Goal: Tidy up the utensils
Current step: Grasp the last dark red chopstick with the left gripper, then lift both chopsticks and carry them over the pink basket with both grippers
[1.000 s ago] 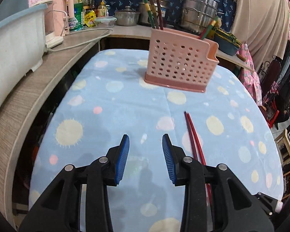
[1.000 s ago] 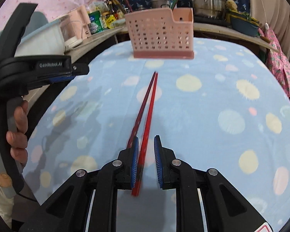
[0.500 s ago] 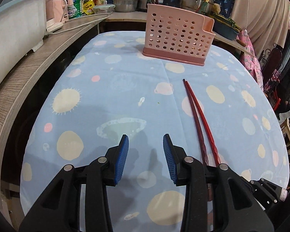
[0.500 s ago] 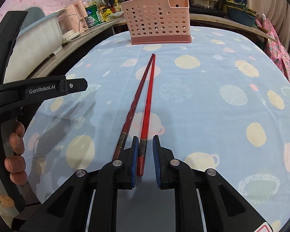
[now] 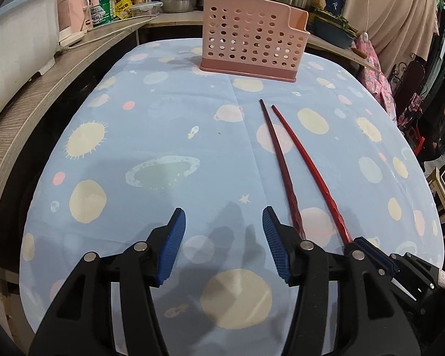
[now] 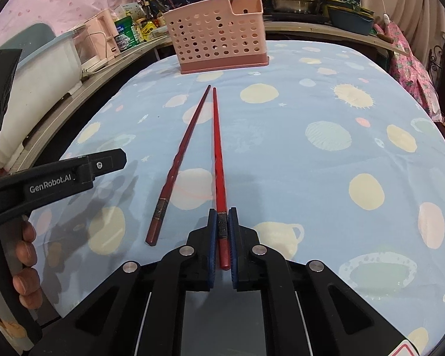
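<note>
2 red chopsticks [image 6: 215, 148], pink perforated basket [image 6: 215, 40], light-blue tablecloth [image 5: 169, 136] with cream, pink planet print, blue gripper pads [image 5: 175, 246].

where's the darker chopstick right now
In the right wrist view the darker chopstick lies flat on the blue tablecloth, just left of the brighter red chopstick, its tip aimed at the pink utensil basket.

My right tool [image 6: 222, 222] points forward and down, its blue pads having just closed tight on the thick end of a red chopstick [image 6: 218, 160]. My left tool [image 5: 224, 222] tilts down alongside it, jaws having just widened, nothing between the pads [image 5: 175, 240]. In the right view, my left hand [image 6: 23, 264] wraps its fingers around that tool's black handle.
</note>
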`<action>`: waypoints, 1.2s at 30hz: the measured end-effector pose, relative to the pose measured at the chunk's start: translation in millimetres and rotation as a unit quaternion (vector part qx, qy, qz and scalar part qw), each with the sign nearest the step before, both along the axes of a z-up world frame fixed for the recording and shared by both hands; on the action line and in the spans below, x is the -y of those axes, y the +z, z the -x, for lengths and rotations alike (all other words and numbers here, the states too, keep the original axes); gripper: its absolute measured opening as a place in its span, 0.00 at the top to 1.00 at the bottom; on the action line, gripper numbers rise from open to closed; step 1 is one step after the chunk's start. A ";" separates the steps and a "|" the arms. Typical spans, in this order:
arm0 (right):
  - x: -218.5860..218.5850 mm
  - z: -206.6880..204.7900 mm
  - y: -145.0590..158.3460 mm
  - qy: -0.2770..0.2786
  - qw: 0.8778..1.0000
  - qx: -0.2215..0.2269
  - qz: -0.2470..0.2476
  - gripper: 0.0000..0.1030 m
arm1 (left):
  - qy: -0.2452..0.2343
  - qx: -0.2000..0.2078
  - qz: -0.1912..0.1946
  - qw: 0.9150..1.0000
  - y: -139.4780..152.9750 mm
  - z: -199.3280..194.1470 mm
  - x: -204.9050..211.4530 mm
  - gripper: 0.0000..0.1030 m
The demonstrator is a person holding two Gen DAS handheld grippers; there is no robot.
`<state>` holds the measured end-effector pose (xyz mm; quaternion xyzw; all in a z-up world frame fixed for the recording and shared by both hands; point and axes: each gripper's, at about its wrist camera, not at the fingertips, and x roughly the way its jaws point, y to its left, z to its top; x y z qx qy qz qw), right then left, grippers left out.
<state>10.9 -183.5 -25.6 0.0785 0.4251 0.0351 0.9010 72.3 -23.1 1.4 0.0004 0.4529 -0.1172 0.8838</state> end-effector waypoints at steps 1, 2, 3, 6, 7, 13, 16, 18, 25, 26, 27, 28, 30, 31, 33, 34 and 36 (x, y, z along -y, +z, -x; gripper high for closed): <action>3.0 0.7 0.0 -0.004 1.000 0.000 -0.001 0.93 | -0.004 -0.001 0.000 1.000 -0.8 1.5 3.7 0.49; 6.5 1.3 0.0 -0.008 1.000 -0.001 -0.002 0.94 | -0.008 -0.002 -0.001 1.000 -1.3 2.7 6.7 0.46; 10.2 2.2 0.0 -0.013 1.000 -0.001 -0.003 0.93 | -0.011 -0.001 -0.002 1.000 -1.5 4.4 10.4 0.43; 22.1 5.4 0.1 -0.027 1.000 -0.002 -0.009 0.93 | -0.020 0.002 -0.003 1.000 -1.4 8.7 20.5 0.38; 24.9 5.6 0.2 -0.030 0.999 -0.002 -0.011 0.93 | -0.023 0.001 -0.003 1.000 -1.6 10.0 23.8 0.37; 36.6 8.2 0.0 -0.039 0.999 -0.005 -0.021 0.93 | -0.031 -0.009 -0.015 0.999 -11.8 14.6 41.6 0.35; 37.7 9.2 -0.4 -0.038 0.999 -0.004 -0.023 0.93 | -0.031 -0.014 -0.021 0.999 -17.1 15.4 45.4 0.35; 38.0 9.7 -0.6 -0.038 0.999 -0.004 -0.025 0.93 | -0.032 -0.015 -0.028 0.999 -20.7 16.8 48.3 0.35; 38.5 10.2 -0.9 -0.036 0.999 -0.003 -0.029 0.93 | -0.022 -0.001 -0.053 0.998 -22.0 18.8 51.2 0.46; 38.6 10.3 -1.1 -0.036 0.999 -0.003 -0.029 0.93 | -0.021 0.001 -0.052 0.998 -21.9 19.0 50.0 0.50; 38.5 10.5 -1.2 -0.036 0.999 -0.003 -0.030 0.93 | -0.019 0.002 -0.052 0.998 -21.6 19.3 48.9 0.58; 38.5 10.7 -1.2 -0.036 0.999 -0.003 -0.030 0.93 | -0.018 0.002 -0.053 0.998 -21.0 19.9 47.5 0.62; 38.9 10.9 -1.5 -0.037 0.999 -0.003 -0.031 0.93 | -0.017 0.002 -0.051 0.999 -20.3 20.3 44.4 0.77; 39.0 10.9 -1.4 -0.037 0.999 -0.003 -0.032 0.93 | -0.018 0.001 -0.049 0.999 -20.0 20.5 43.2 0.82; 38.7 10.7 -1.3 -0.037 0.999 -0.004 -0.032 0.93 | -0.016 -0.001 -0.048 0.999 -19.7 20.3 42.5 0.93; 39.2 10.7 -1.4 -0.037 0.999 -0.005 -0.033 0.93 | -0.019 -0.004 -0.045 0.999 -19.2 20.0 42.3 0.93; 39.5 10.5 -1.0 -0.038 0.999 -0.008 -0.034 0.93 | -0.022 -0.012 -0.032 0.999 -18.6 19.6 39.7 0.93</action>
